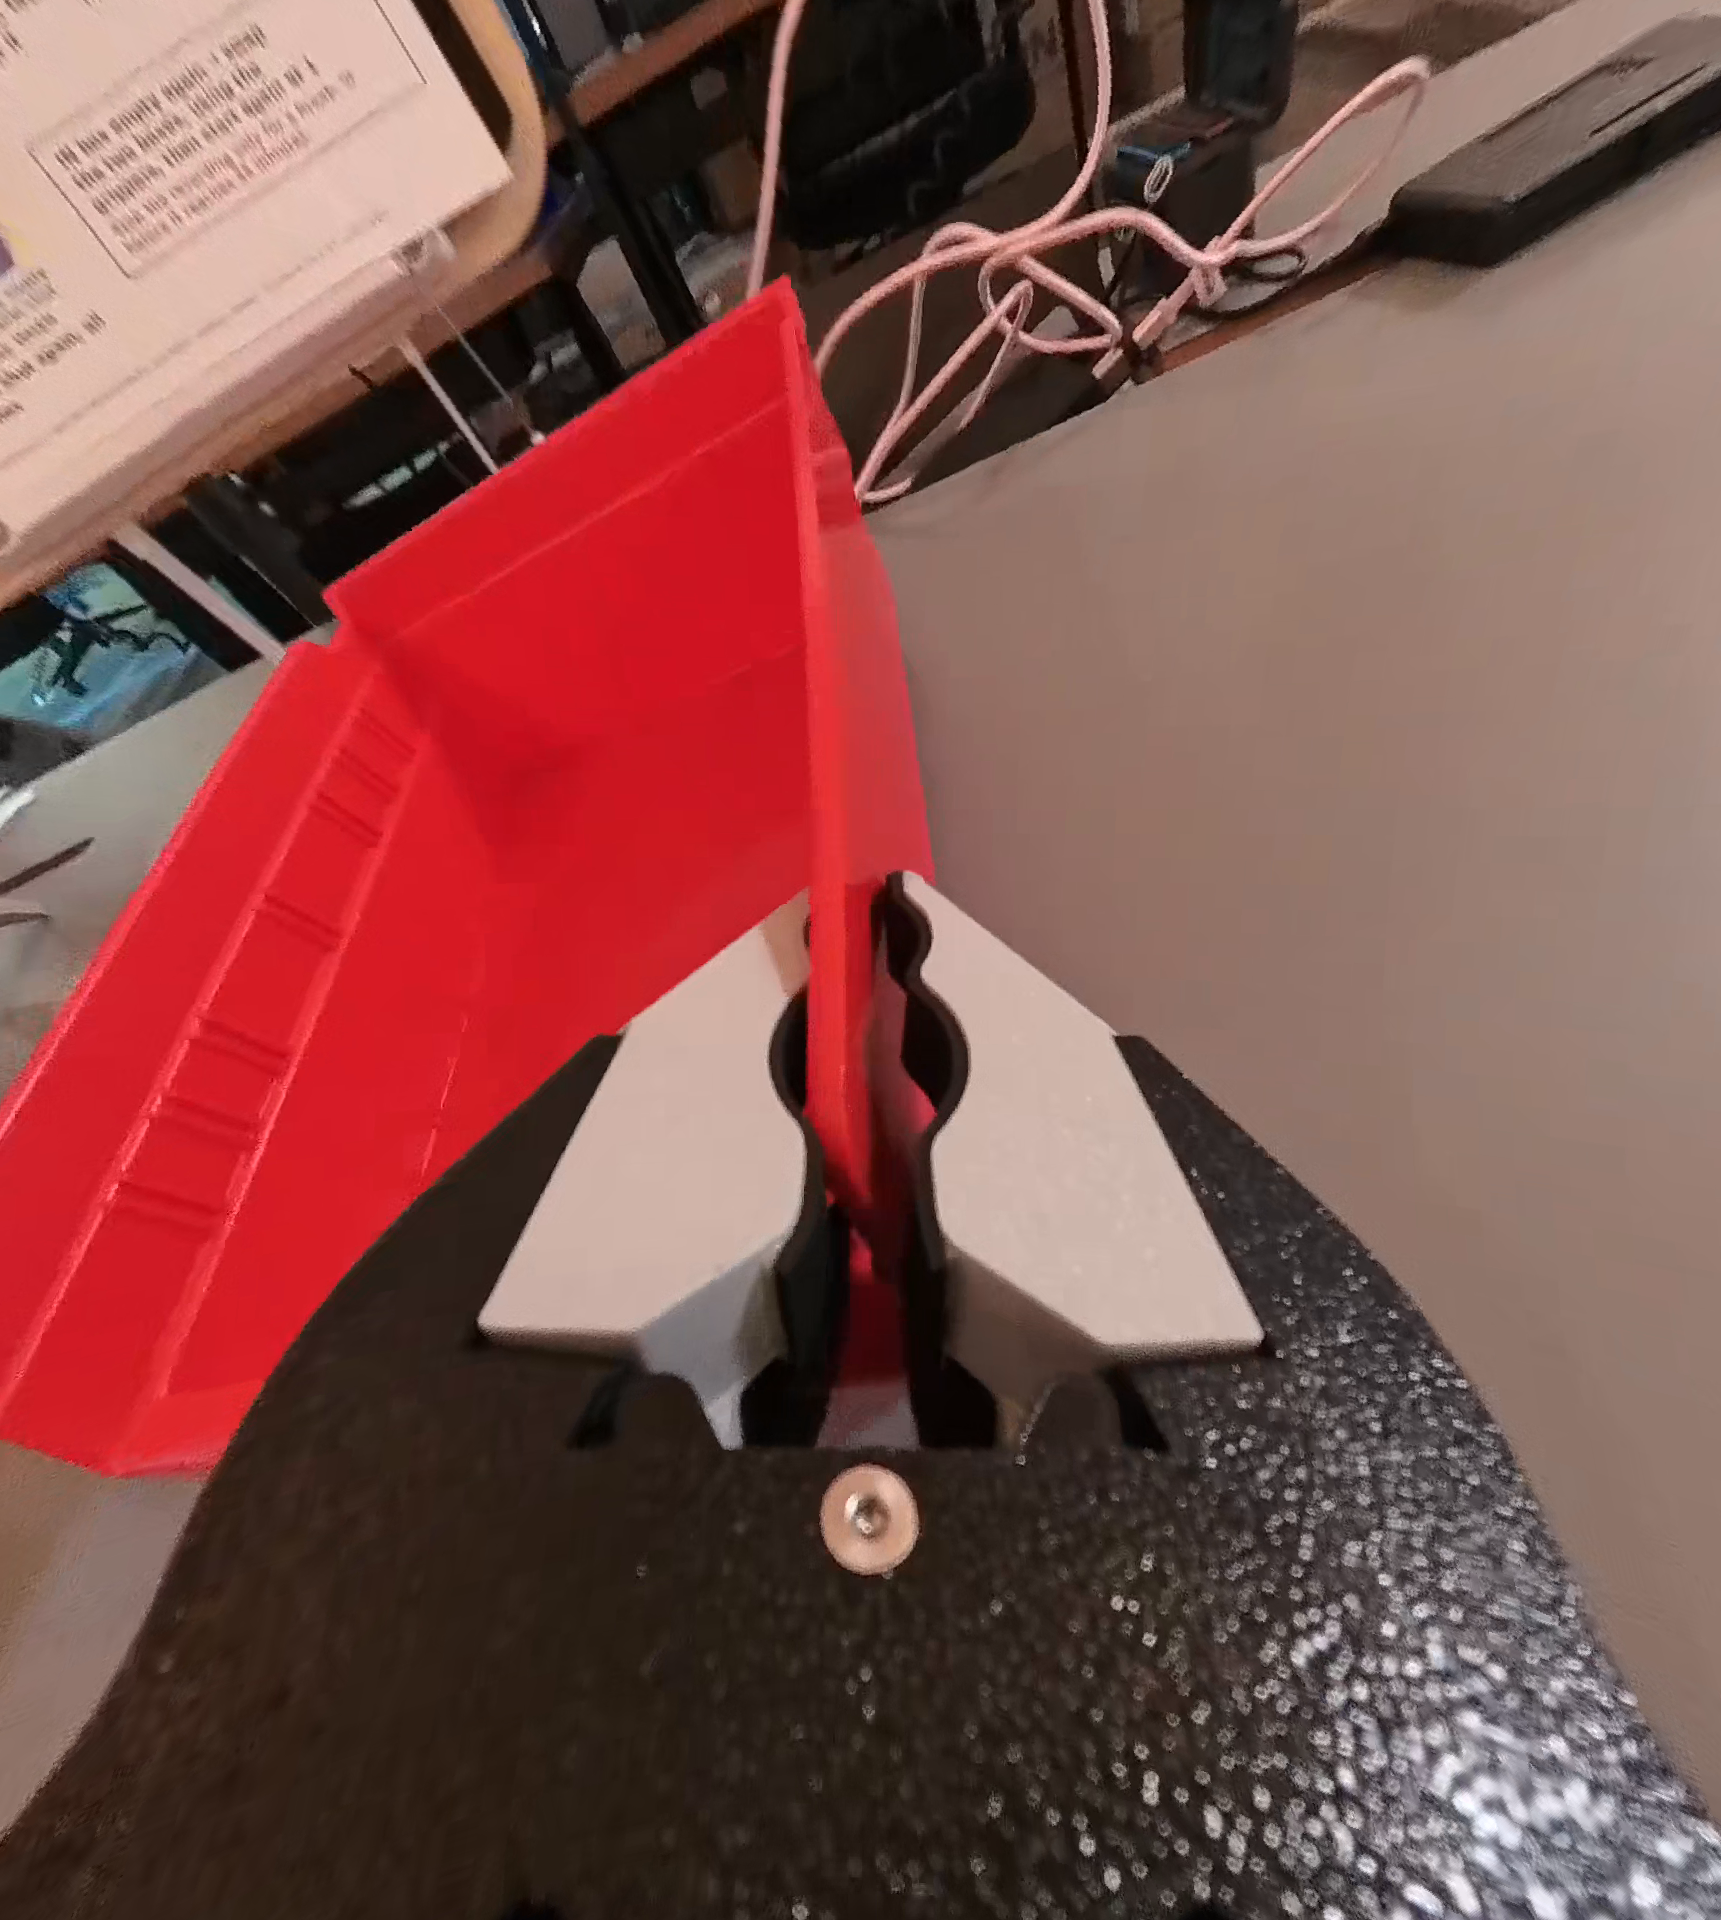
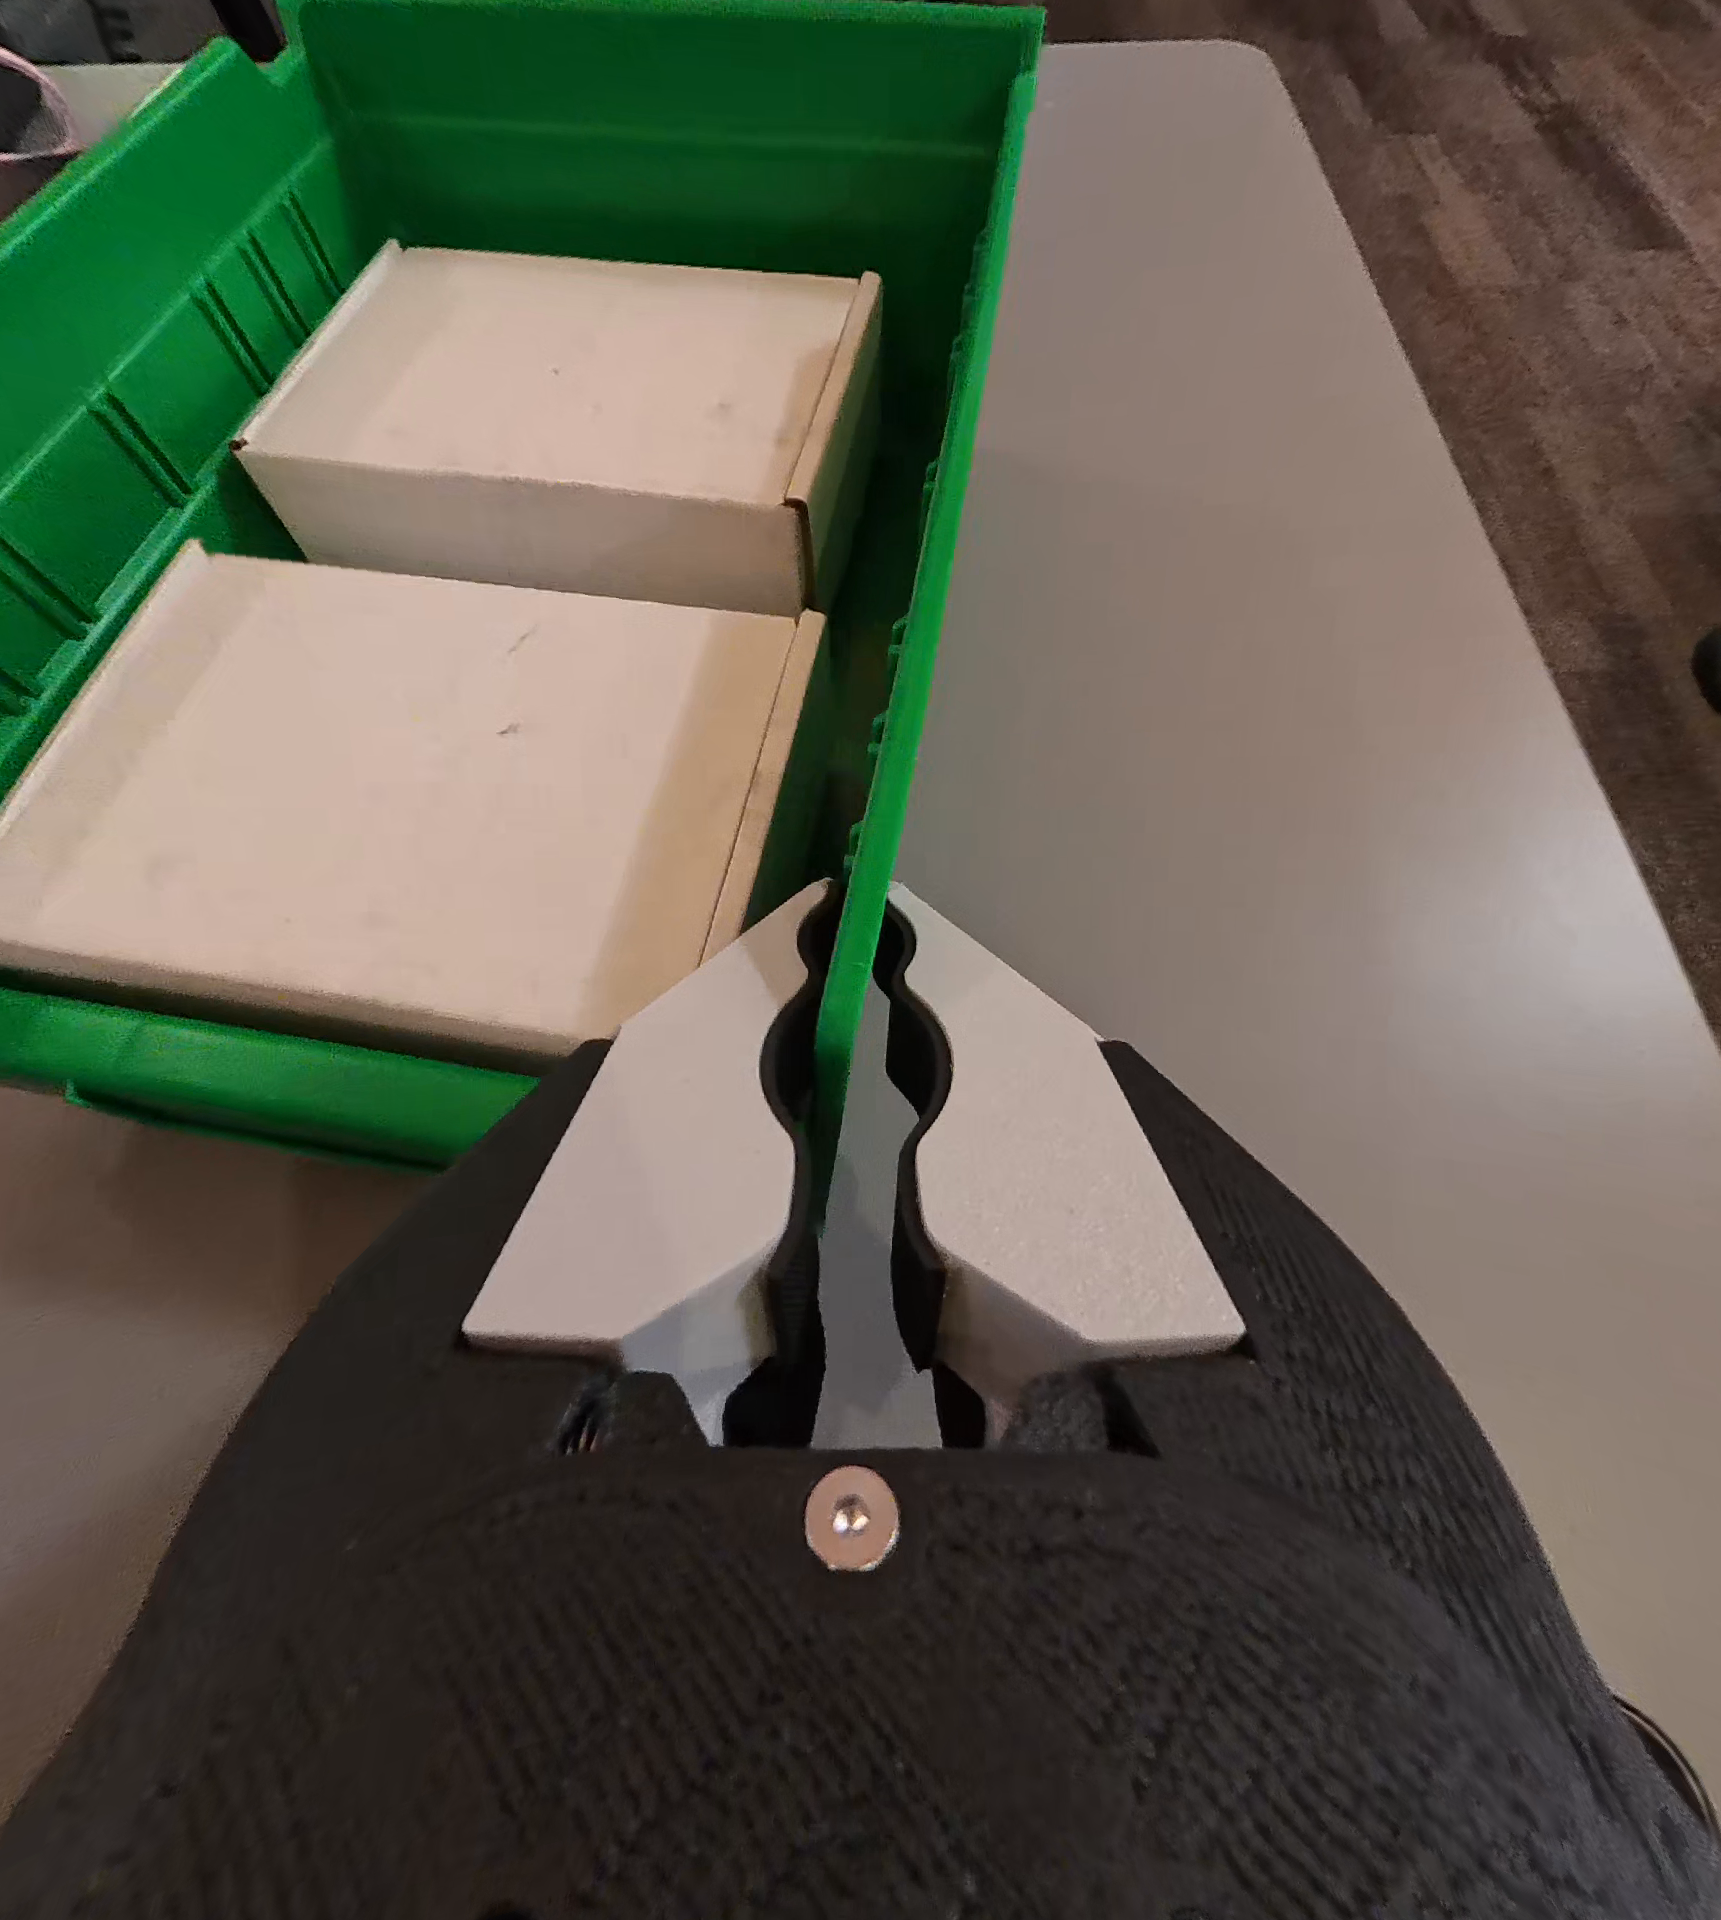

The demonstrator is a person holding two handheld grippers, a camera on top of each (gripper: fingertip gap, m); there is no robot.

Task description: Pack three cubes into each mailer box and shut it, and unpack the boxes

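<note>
In the left wrist view my left gripper (image 1: pixel 851 935) is shut on the right-hand wall of a red plastic bin (image 1: pixel 482 935); the wall runs straight between the pads. The part of the bin's inside that shows holds nothing. In the right wrist view my right gripper (image 2: pixel 856 914) is shut on the right-hand wall of a green plastic bin (image 2: pixel 108 488). Two closed white mailer boxes lie in the green bin: a near one (image 2: pixel 388 790) and a far one (image 2: pixel 575 416). No cubes show in either view.
Both bins stand on a grey table (image 2: pixel 1199 727). Its right edge drops to a dark floor (image 2: pixel 1614 260) with chair bases. Behind the red bin lie pink cables (image 1: pixel 1095 291), a black case (image 1: pixel 1604 145) and a printed sheet in a stand (image 1: pixel 139 208).
</note>
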